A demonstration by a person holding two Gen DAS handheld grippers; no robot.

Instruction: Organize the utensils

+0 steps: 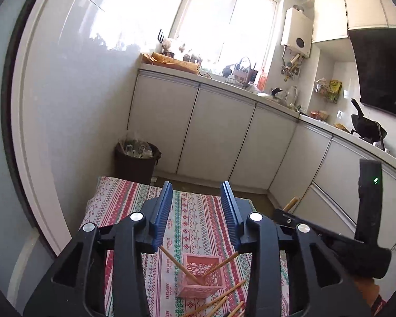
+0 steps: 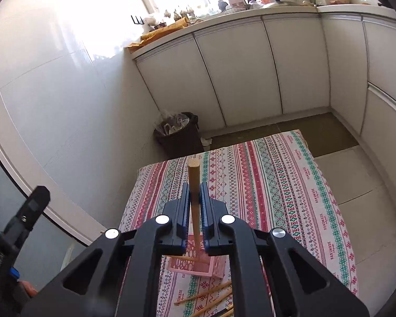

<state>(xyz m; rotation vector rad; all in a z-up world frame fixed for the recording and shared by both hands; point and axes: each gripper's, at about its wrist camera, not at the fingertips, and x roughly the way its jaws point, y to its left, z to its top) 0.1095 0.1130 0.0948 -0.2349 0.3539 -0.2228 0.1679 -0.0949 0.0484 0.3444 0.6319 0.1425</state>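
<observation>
A: Surroundings?
B: Bin beyond the tabletop, cabinets behind. Nothing blocking.
A: Container?
B: Pink basket on the cloth, two chopsticks leaning inside (more loose beside it).
A: Tools?
B: Left tool parted, empty. Right tool clamped on one chopstick above the basket.

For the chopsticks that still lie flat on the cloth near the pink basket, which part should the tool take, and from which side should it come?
Grip one loose chopstick near its upper, thicker end, coming from above with the tool's fingers across the stick. They lie flat and close together on the tablecloth, so a side approach would probably push the others. The thick end can then stay up when the stick drops into the pink basket.
</observation>
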